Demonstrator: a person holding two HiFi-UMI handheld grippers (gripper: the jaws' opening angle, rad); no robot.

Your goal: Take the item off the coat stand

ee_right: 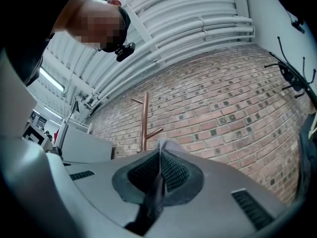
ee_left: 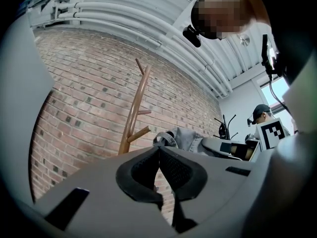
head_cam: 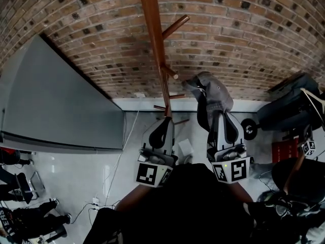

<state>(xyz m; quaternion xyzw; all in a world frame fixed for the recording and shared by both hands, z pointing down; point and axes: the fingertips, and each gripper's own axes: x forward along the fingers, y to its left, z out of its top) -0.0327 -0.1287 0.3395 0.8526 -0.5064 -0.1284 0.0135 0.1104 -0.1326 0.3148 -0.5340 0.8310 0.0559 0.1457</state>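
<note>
Grey cloth item (head_cam: pixel 212 93) pinched in right gripper (ee_right: pixel 159 153) fingers, just right of coat stand (head_cam: pixel 154 39), clear of lower peg (head_cam: pixel 170 73). Left gripper (ee_left: pixel 158 150) fingers pressed together, empty.

Both claws reach forward side by side from the person's arms, tilted a little upward, marker cubes facing back toward the head. The left claw (head_cam: pixel 166 121) has its jaws pressed together with nothing between them. The right claw (head_cam: pixel 217 113), slightly farther out, is clamped on a fold of grey cloth (head_cam: pixel 212 91).
</note>
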